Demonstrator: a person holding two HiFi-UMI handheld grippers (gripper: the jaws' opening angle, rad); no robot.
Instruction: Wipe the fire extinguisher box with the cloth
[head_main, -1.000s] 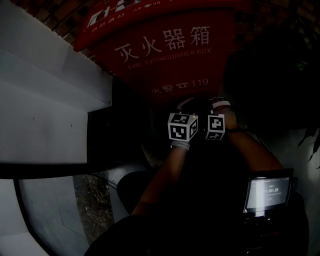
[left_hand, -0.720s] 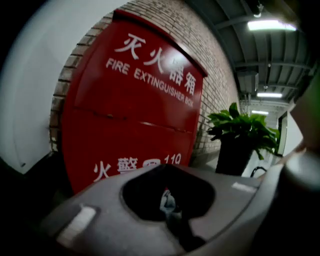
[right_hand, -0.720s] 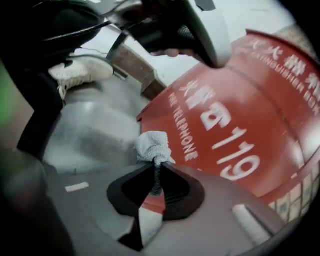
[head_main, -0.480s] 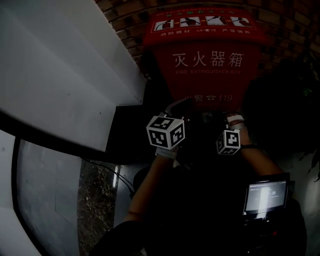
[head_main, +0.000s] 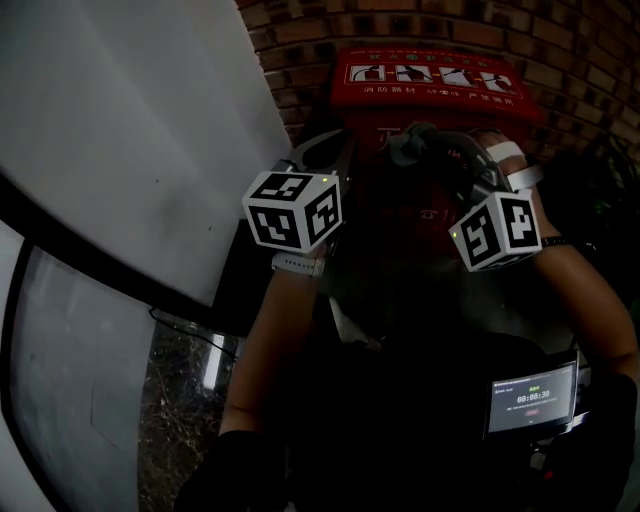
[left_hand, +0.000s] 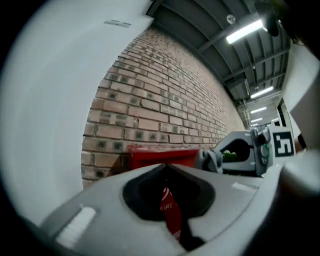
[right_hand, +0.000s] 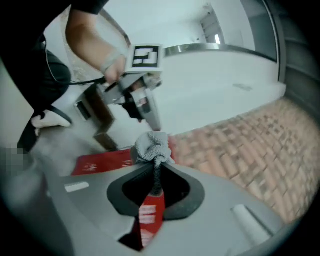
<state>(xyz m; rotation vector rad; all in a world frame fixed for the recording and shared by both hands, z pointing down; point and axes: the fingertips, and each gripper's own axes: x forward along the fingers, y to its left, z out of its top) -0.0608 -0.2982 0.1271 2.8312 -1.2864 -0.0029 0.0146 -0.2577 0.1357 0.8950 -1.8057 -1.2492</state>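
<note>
Fire extinguisher box (head_main: 432, 82), red with a strip of white pictograms on its lid, stood against the brick wall (head_main: 300, 35) straight ahead of me. My raised forearms hid most of its front. The cloth (right_hand: 151, 144) was a grey knitted wad, and my right tool (right_hand: 156, 167) had its jaws pinched tight on a twisted tail of it. The bulk of the fabric stuck out past the tips. I judged that was the reason for the grip: soft cloth, not hard plastic, would meet the painted metal. In the right gripper view the wad sat over the edge of a red panel of the box. I could not tell whether it was touching.

My left tool (left_hand: 166, 169) had its jaws together with nothing between them. Only a sliver of the red front, with white lettering, showed through the opening behind the tips. It hung near the box's upper left corner, close beside the right one. I read it as idle there, out of the cloth's path yet near enough to steady the box.

A broad white panel (head_main: 130, 130) flanked the box on my left. A small lit screen (head_main: 530, 397) sat low on my right.
</note>
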